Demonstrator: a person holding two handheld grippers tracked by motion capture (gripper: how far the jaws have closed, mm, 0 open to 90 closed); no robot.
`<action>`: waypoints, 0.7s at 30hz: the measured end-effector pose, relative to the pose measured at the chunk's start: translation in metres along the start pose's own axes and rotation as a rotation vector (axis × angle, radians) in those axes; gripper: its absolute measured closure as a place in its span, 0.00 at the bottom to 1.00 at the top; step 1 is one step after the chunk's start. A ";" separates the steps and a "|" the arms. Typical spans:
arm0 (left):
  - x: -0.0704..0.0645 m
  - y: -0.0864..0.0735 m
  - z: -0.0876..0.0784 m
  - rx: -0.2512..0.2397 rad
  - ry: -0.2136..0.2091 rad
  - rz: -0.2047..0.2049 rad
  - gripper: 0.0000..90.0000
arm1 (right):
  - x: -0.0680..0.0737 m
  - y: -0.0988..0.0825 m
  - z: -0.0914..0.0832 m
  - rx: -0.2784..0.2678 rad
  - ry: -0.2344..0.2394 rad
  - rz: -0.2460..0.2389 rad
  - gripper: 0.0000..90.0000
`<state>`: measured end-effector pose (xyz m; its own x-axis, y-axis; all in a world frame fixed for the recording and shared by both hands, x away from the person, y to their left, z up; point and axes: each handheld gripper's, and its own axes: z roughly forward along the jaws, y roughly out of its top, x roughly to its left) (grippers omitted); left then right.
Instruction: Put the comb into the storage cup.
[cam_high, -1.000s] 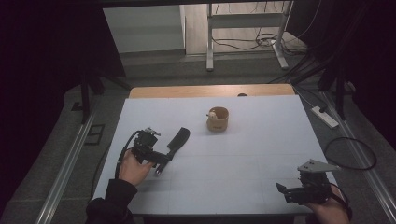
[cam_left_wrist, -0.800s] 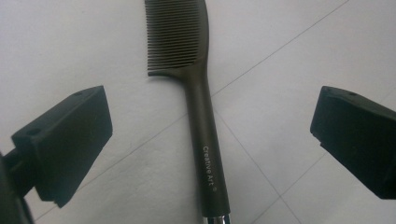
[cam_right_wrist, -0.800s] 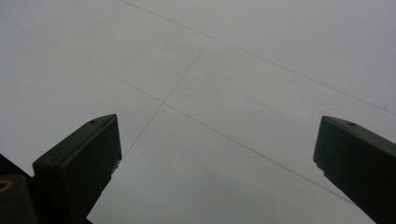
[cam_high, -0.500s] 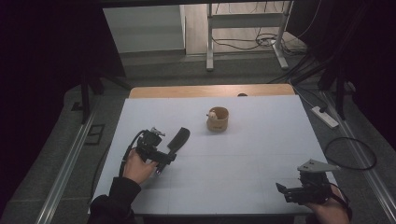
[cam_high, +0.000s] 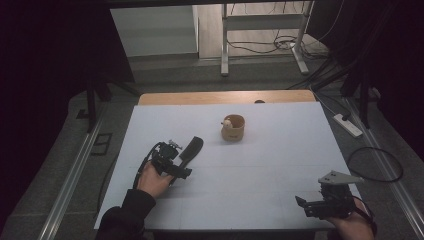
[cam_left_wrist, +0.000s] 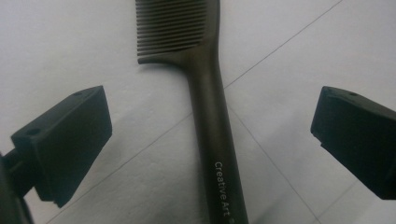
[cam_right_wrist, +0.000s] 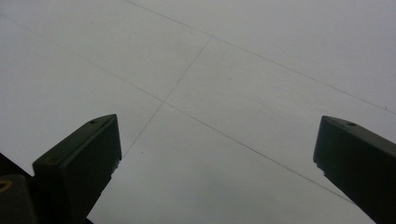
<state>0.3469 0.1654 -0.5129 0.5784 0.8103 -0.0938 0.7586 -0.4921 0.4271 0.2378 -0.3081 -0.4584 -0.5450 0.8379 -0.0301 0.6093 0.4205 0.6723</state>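
A dark comb (cam_high: 192, 148) lies flat on the white table (cam_high: 280, 150), left of centre. In the left gripper view its handle (cam_left_wrist: 215, 140), printed "Creative Art", runs up between the two wide-apart jaws, and the teeth (cam_left_wrist: 170, 28) are at the top. My left gripper (cam_high: 181, 169) stands open over the handle end, touching nothing that I can see. Near the table's front right corner my right gripper (cam_high: 301, 203) is open with only bare table (cam_right_wrist: 210, 116) between its jaws.
A small tan cup (cam_high: 233, 127) with a pale round thing at its rim stands behind the middle of the table. A power strip (cam_high: 348, 125) and cables lie on the floor at the right. A metal stand (cam_high: 260, 30) is beyond the table.
My left gripper has moved forward and to the right, toward the comb's handle. The right gripper and the comb have stayed where they were.
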 end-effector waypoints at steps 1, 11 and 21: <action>0.000 0.000 0.002 0.006 0.004 0.003 0.00 | 0.000 0.000 0.000 0.001 0.000 0.000 0.01; -0.001 0.000 0.017 0.060 0.046 0.013 0.00 | 0.000 0.000 0.000 0.001 0.001 -0.002 0.01; -0.002 0.000 0.017 0.067 0.051 0.004 0.00 | 0.000 0.000 0.000 0.001 0.000 -0.004 0.01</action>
<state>0.3510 0.1580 -0.5283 0.5667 0.8227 -0.0452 0.7756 -0.5141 0.3662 0.2377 -0.3077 -0.4584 -0.5474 0.8362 -0.0322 0.6079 0.4238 0.6715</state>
